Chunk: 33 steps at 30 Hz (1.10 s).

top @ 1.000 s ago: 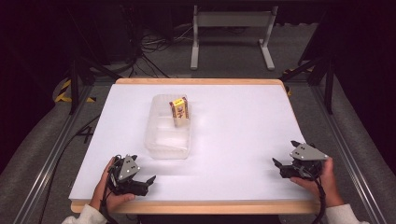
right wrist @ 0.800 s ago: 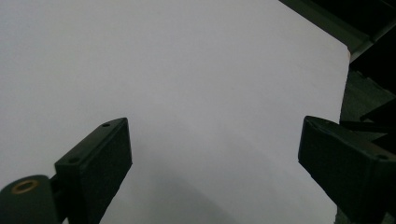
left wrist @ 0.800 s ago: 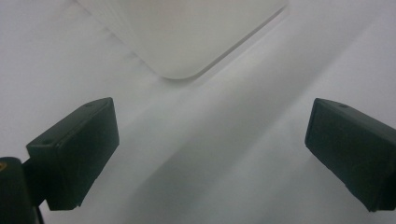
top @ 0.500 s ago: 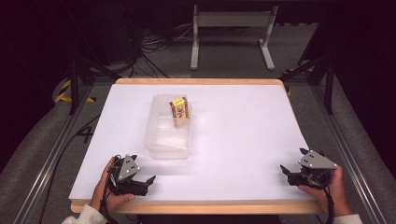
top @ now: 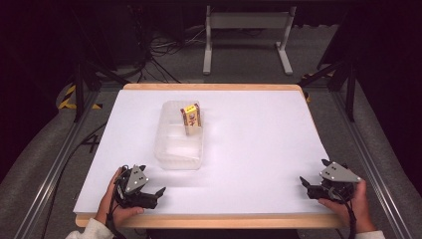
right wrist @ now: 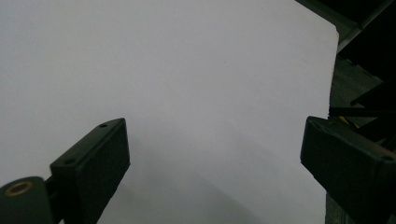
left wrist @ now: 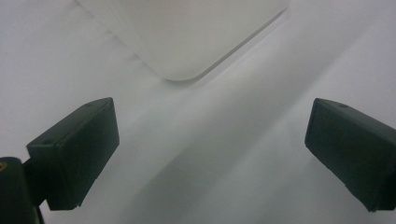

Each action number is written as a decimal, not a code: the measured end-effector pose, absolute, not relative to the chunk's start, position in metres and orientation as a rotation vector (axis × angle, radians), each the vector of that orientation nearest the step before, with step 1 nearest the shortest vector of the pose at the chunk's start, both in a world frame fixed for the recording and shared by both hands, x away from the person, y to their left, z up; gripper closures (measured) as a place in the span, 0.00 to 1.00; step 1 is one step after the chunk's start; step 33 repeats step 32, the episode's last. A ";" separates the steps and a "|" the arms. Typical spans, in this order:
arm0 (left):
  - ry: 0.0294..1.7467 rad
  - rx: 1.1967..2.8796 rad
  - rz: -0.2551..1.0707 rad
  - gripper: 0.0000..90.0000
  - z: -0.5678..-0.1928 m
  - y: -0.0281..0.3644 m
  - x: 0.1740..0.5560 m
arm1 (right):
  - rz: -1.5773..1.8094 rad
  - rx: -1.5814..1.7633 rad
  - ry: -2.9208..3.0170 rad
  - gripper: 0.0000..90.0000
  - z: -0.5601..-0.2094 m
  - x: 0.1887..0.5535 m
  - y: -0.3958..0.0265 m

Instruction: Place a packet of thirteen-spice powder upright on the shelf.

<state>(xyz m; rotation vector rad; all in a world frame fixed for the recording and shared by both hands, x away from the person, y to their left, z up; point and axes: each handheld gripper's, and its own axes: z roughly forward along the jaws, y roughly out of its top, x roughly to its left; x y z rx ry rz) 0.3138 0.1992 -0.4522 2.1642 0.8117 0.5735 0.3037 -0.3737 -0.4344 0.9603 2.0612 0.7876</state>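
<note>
Drawn back to the white bench's point(top: 259, 149) near corner, the right gripper point(top: 304, 182) has just spread its empty fingers point(right wrist: 93, 163); the left gripper point(top: 158, 193) rests released near the clear plastic tub point(top: 171, 149).

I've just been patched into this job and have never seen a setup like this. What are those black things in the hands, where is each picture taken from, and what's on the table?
No robot arm here: a person holds a handheld two-jaw tool in each hand. In the high view, shot from above the person's side of the table, the left gripper sits near the front left edge and the right gripper near the front right corner.

The other two pictures come from cameras riding on the tools, each looking out between its own two black jaws. In both, the jaws stand wide apart with nothing between them; the right gripper's have just been opening.

On the white table lies a clear plastic container, and a small yellow packet stands at its far end. The left gripper view shows a rounded corner of that container ahead.

Nothing is held.
</note>
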 end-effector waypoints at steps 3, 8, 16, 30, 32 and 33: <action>0.810 2.162 0.573 0.04 -0.452 0.200 0.314 | 0.795 0.955 2.066 0.09 -0.434 0.303 -0.373; 0.810 2.163 0.575 0.04 -0.452 0.200 0.314 | 0.793 0.952 2.072 0.09 -0.435 0.304 -0.372; 0.819 2.162 0.573 0.04 -0.453 0.200 0.315 | 0.809 0.968 2.080 0.09 -0.435 0.305 -0.370; 0.816 2.164 0.570 0.04 -0.452 0.197 0.317 | 0.823 0.976 2.068 0.09 -0.435 0.304 -0.370; 0.823 2.161 0.569 0.04 -0.452 0.197 0.317 | 0.831 0.977 2.067 0.09 -0.434 0.304 -0.370; 0.823 2.161 0.569 0.04 -0.452 0.197 0.317 | 0.831 0.977 2.067 0.09 -0.434 0.304 -0.370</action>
